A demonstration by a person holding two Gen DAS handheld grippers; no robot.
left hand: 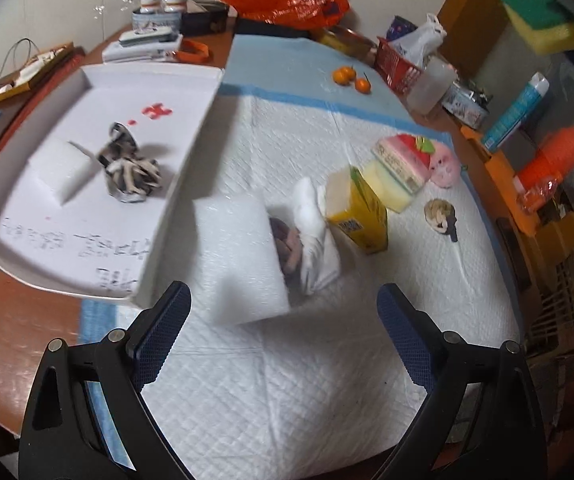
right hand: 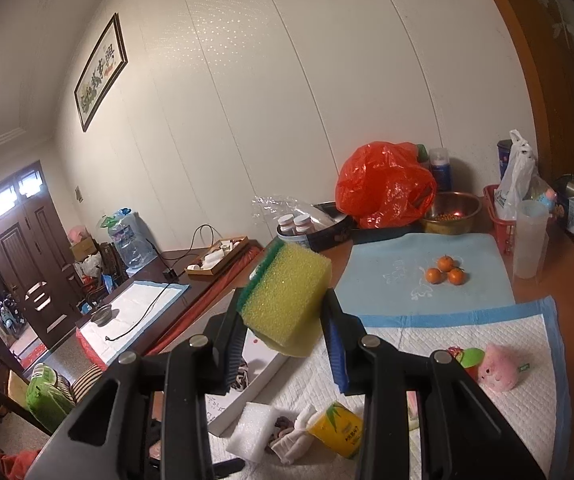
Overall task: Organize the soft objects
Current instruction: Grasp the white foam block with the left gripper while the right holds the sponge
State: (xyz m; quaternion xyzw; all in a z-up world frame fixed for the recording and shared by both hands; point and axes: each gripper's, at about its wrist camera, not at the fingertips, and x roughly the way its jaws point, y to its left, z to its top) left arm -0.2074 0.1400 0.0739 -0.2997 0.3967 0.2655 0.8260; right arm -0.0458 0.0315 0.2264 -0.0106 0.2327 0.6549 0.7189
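White quilted pad (left hand: 287, 380) covers the surface; everything located relative to it. White box lid (left hand: 87, 184) sits on the pad's left edge, holding a foam block (left hand: 61, 172) and a grey-white fabric bundle (left hand: 131, 168). On the pad: big white foam block (left hand: 239, 256) near centre, rolled white sock (left hand: 315, 236) and yellow tissue pack (left hand: 361, 212) just right of it, pink-yellow sponges (left hand: 399, 172) and pink plush (left hand: 445, 166) further toward the pad's right edge.

Right claw (right hand: 283, 344) is clamped on a yellow-green sponge (right hand: 287, 300), held high above the pad (seen upper right in the left view, well apart from the lid). Sponge's long axis runs roughly across the jaws. Lid lies down and left of it, so likely drop needs a leftward lowering.

Left claw (left hand: 283, 332) is spread apart, holding nothing, just short of the foam block, nearer the lid than the right.
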